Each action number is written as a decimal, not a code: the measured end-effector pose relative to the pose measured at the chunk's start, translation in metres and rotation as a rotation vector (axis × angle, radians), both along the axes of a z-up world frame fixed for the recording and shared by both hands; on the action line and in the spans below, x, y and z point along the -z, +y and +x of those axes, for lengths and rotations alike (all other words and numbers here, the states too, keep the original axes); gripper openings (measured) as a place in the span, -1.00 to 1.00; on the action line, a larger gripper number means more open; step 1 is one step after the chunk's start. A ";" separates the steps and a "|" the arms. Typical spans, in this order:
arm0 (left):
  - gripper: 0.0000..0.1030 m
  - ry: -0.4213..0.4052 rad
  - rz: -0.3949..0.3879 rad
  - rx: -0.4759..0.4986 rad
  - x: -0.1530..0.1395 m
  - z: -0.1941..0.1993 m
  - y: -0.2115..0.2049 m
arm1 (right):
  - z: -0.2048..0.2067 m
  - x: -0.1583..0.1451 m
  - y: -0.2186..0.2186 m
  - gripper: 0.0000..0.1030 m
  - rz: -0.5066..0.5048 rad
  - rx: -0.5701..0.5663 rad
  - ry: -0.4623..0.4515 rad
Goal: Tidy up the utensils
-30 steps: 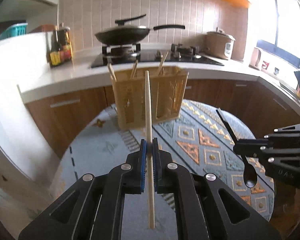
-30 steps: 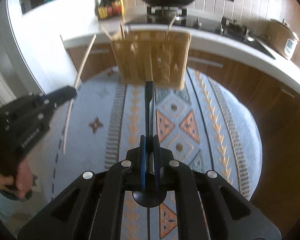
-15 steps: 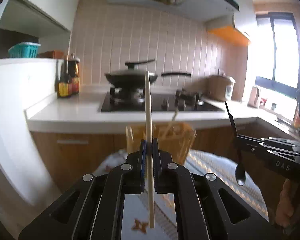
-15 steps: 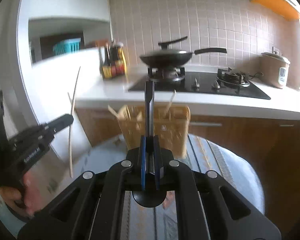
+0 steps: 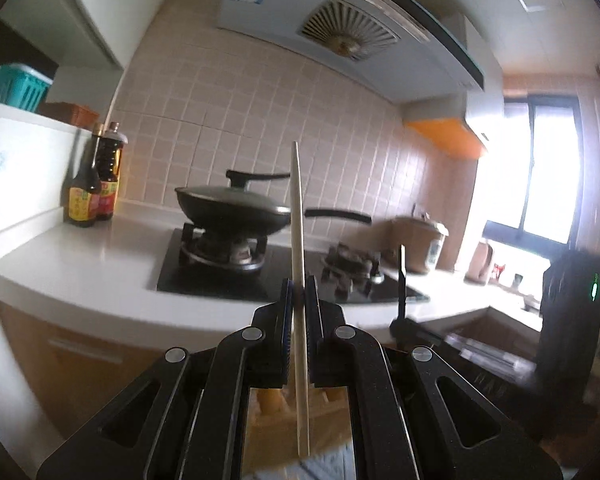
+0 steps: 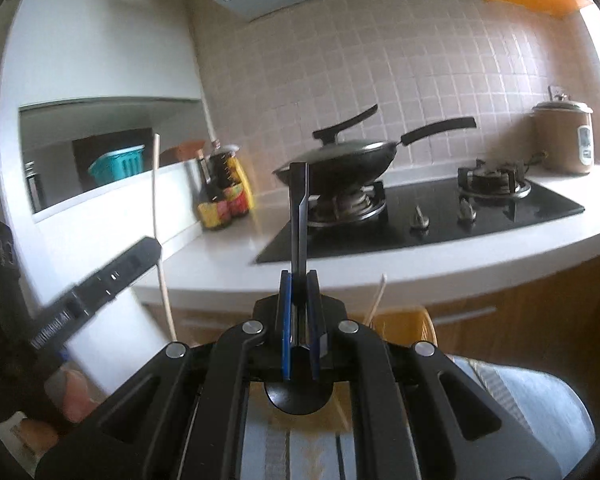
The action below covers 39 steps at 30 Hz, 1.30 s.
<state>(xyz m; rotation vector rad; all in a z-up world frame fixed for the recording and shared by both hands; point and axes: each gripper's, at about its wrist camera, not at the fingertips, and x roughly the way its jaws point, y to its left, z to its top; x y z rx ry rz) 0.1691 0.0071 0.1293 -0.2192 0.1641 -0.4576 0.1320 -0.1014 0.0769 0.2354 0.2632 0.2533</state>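
My left gripper (image 5: 299,292) is shut on a pale wooden chopstick (image 5: 299,248) that stands upright between its blue pads. My right gripper (image 6: 299,280) is shut on a black spoon (image 6: 299,216), handle up, its bowl (image 6: 298,398) hanging below the pads. The yellow slatted utensil basket (image 6: 400,326) sits low, mostly hidden behind both grippers, with a chopstick (image 6: 376,298) poking out of it. In the left wrist view the right gripper (image 5: 404,322) with the spoon handle appears at right. In the right wrist view the left gripper (image 6: 152,246) with its chopstick is at left.
A white counter (image 5: 80,256) carries a black hob (image 6: 420,224) with a lidded wok (image 5: 232,208), sauce bottles (image 5: 94,188) and a rice cooker (image 6: 564,136). A patterned rug (image 6: 520,392) lies below. A person's fingers (image 6: 74,394) hold the left gripper's handle.
Both grippers have risen and tilted upward with their utensils. The basket and rug have dropped to the bottom of both views, and the hob, wall tiles and hood now fill them.
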 end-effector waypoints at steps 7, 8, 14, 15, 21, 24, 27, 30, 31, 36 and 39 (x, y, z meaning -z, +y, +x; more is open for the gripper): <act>-0.93 -0.040 0.066 -0.084 0.014 0.036 -0.026 | 0.041 0.021 0.014 -0.90 -0.063 0.061 -0.041; -0.93 -0.047 0.070 -0.099 0.018 0.040 -0.027 | 0.043 0.024 0.014 -0.90 -0.065 0.062 -0.043; -0.93 -0.056 0.074 -0.145 0.040 0.054 -0.024 | 0.060 0.041 0.007 -0.90 -0.040 0.066 -0.036; -0.93 -0.050 0.076 -0.143 0.042 0.057 -0.023 | 0.061 0.042 0.007 -0.90 -0.039 0.064 -0.036; -0.91 -0.029 0.076 -0.139 0.055 0.063 -0.020 | 0.065 0.052 0.007 -0.89 -0.046 0.067 -0.043; -0.85 -0.019 0.073 -0.137 0.057 0.059 -0.017 | 0.057 0.052 0.007 -0.65 -0.102 0.088 -0.032; -0.77 -0.005 0.082 -0.125 0.055 0.048 -0.012 | 0.042 0.048 -0.001 0.19 -0.100 0.093 -0.052; -0.58 -0.016 0.096 -0.133 0.052 0.033 -0.009 | 0.017 0.041 -0.011 0.19 -0.090 0.098 -0.058; -0.58 -0.020 0.102 -0.135 0.050 0.025 -0.008 | 0.008 0.038 -0.015 0.19 -0.087 0.105 -0.062; -0.16 -0.016 0.111 -0.128 0.041 -0.026 -0.001 | -0.053 0.027 -0.023 0.28 -0.155 0.138 -0.092; -0.07 -0.030 0.155 -0.144 0.036 -0.066 -0.005 | -0.092 0.022 -0.027 0.43 -0.185 0.150 -0.142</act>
